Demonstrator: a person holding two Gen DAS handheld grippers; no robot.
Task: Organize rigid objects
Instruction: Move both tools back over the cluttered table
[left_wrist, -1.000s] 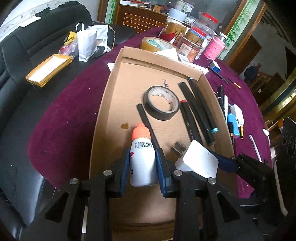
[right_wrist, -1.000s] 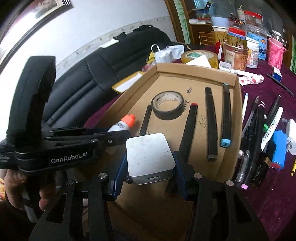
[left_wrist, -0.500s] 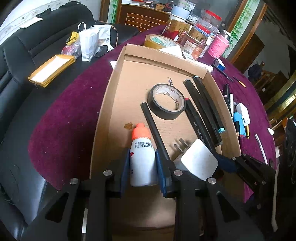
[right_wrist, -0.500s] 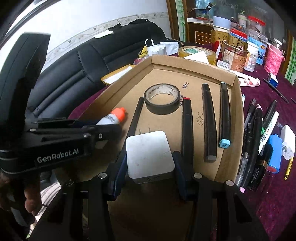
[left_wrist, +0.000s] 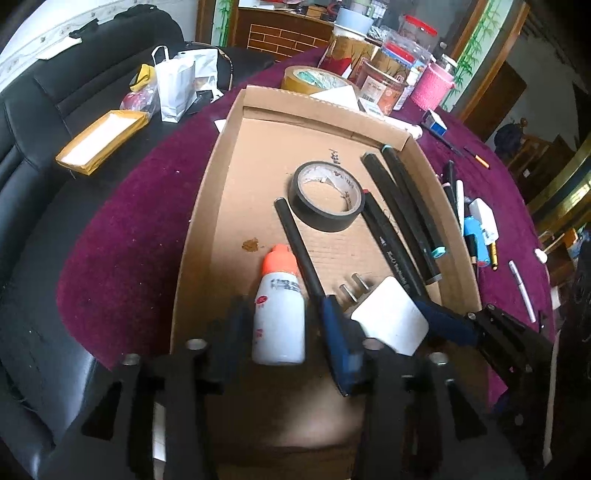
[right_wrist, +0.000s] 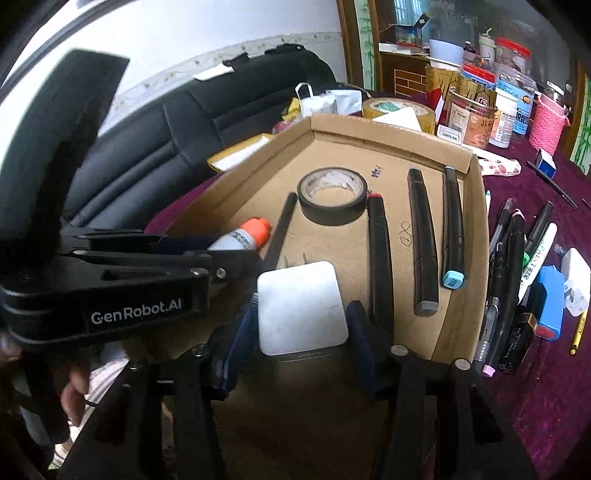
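A white bottle with an orange cap (left_wrist: 279, 314) lies on the floor of the cardboard tray (left_wrist: 207, 206), near its front. My left gripper (left_wrist: 282, 332) straddles the bottle; its jaws are opening and a gap shows on each side. Just right of the bottle a white plug-in charger (right_wrist: 301, 306) rests flat on the tray floor. My right gripper (right_wrist: 301, 332) brackets it, jaws opening, pads just off its sides. Further in lie a black tape roll (left_wrist: 327, 201) and several black markers (right_wrist: 423, 243).
Loose pens (right_wrist: 513, 266), a blue block (right_wrist: 550, 299) and a white adapter (right_wrist: 574, 280) crowd the purple cloth right of the tray. Jars and a brown tape roll (left_wrist: 314, 79) stand behind it. A black sofa (left_wrist: 37, 129) with bags lies to the left.
Both pairs of jaws have spread away from what they gripped. The bottle and the charger now lie loose on the tray floor between the pads.
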